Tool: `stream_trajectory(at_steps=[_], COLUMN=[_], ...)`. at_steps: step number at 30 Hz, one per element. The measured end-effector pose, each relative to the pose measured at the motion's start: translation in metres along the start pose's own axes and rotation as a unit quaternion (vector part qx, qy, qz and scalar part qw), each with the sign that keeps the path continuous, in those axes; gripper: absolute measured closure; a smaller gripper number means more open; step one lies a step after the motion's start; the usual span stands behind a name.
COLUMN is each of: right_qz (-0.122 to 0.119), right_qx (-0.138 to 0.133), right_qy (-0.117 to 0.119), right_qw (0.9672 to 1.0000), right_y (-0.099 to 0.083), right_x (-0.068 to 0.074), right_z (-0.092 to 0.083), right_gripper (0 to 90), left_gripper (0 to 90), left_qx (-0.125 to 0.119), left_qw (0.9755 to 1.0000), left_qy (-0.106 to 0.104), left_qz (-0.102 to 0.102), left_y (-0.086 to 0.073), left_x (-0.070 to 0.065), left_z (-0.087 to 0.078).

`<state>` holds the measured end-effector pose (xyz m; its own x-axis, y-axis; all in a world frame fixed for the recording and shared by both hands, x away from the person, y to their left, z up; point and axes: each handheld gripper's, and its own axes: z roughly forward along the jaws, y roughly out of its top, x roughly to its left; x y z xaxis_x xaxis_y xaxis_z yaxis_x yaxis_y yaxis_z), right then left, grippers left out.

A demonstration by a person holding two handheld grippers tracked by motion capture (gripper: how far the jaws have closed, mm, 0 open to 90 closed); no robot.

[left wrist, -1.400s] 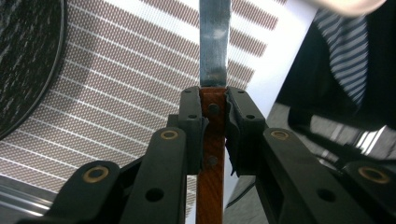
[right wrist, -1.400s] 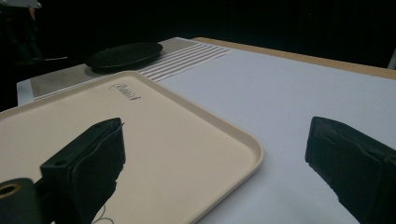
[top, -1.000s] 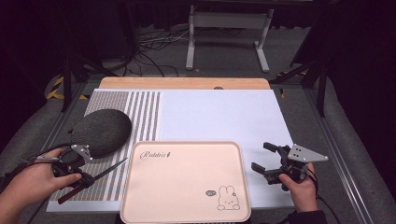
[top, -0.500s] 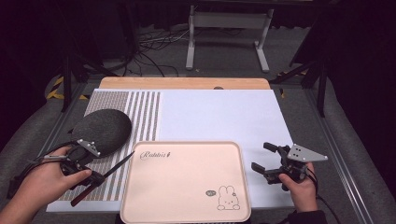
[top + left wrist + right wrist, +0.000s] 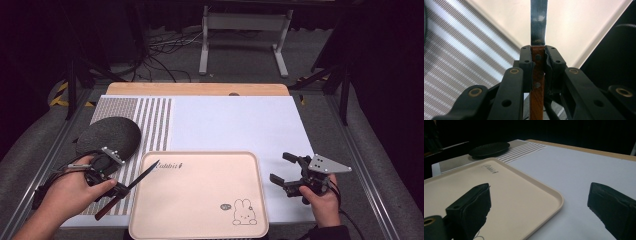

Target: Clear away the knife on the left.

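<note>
My left gripper (image 5: 116, 189) is shut on the brown wooden handle of a knife (image 5: 131, 186) at the table's front left. The dark blade slants up to the right, its tip over the left rim of the pale pink tray (image 5: 200, 154). In the left gripper view, the jaws clamp the handle (image 5: 537, 90) and the blade (image 5: 539, 22) points over the tray (image 5: 579, 30). Right of the tray my right gripper (image 5: 280, 167) is open and holds nothing. The right gripper view has its jaws wide apart (image 5: 541, 197) beside the tray's corner (image 5: 524, 195).
A dark grey oval plate (image 5: 107, 135) lies on the striped left part of the white mat (image 5: 235, 125), just behind my left hand; it also lies far off (image 5: 489, 148) in the right gripper view. A rabbit print (image 5: 243, 211) marks the tray. A metal stand (image 5: 245, 30) and cables lie beyond the table.
My left hand has moved right toward the tray with the knife, so the blade tip now reaches over the tray's left rim. The right gripper has stayed put.
</note>
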<state>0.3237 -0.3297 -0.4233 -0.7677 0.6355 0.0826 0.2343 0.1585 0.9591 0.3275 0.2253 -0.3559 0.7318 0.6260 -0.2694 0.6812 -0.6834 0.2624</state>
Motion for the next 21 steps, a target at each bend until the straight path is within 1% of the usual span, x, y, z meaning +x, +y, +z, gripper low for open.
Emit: stream_trajectory(at_steps=[1, 3, 5, 6, 7, 8, 10, 12, 20, 21], right_qz=[0.0, 0.0, 0.001, 0.001, 0.0, 0.0, 0.0, -0.001, 0.0, -0.001], right_qx=[0.0, 0.0, -0.001, -0.001, -0.002, -0.002, -0.002, -0.001, -0.001, 0.0], right_qy=[0.0, 0.0, 0.0, 0.0, 0.0, 0.0, 0.0, 0.001, -0.001, -0.001], right_qw=[1.0, 1.0, 1.0, 1.0, 1.0, 1.0, 1.0, 1.0, 1.0, 1.0], right_y=[0.0, 0.0, 0.0, 0.0, 0.0, 0.0, 0.0, 0.0, 0.0, 0.0], right_x=[0.0, 0.0, 0.0, 0.0, 0.0, 0.0, 0.0, 0.0, -0.001, -0.002], right_z=[0.0, 0.0, -0.001, -0.001, -0.001, -0.001, -0.001, -0.001, -0.003, -0.003], right_gripper=[5.8, 5.8, 5.9, 5.9, 5.9, 5.9, 5.9, 5.9, 5.9, 5.9], left_gripper=[77.9, 77.9, 77.9, 77.9, 77.9, 77.9, 77.9, 77.8, 77.9, 77.8], left_qx=[-0.004, 0.0, 0.004, 0.004, 0.003, 0.003, 0.006, 0.007, 0.007, 0.008], left_qw=[1.0, 1.0, 0.9999, 0.9999, 0.9999, 0.9999, 0.9998, 0.9998, 0.9993, 0.9993], left_qy=[0.0, -0.005, -0.009, -0.009, -0.013, -0.013, -0.018, -0.015, -0.03, -0.034], left_qz=[-0.001, 0.001, 0.003, 0.003, 0.009, 0.009, 0.011, 0.012, 0.02, 0.016], left_y=[0.002, 0.006, 0.012, 0.012, 0.016, 0.016, 0.02, 0.024, 0.033, 0.034], left_x=[-0.001, -0.003, -0.009, -0.009, -0.012, -0.012, -0.017, -0.019, -0.027, -0.029], left_z=[0.002, 0.007, 0.012, 0.012, 0.016, 0.016, 0.019, 0.021, 0.029, 0.031])
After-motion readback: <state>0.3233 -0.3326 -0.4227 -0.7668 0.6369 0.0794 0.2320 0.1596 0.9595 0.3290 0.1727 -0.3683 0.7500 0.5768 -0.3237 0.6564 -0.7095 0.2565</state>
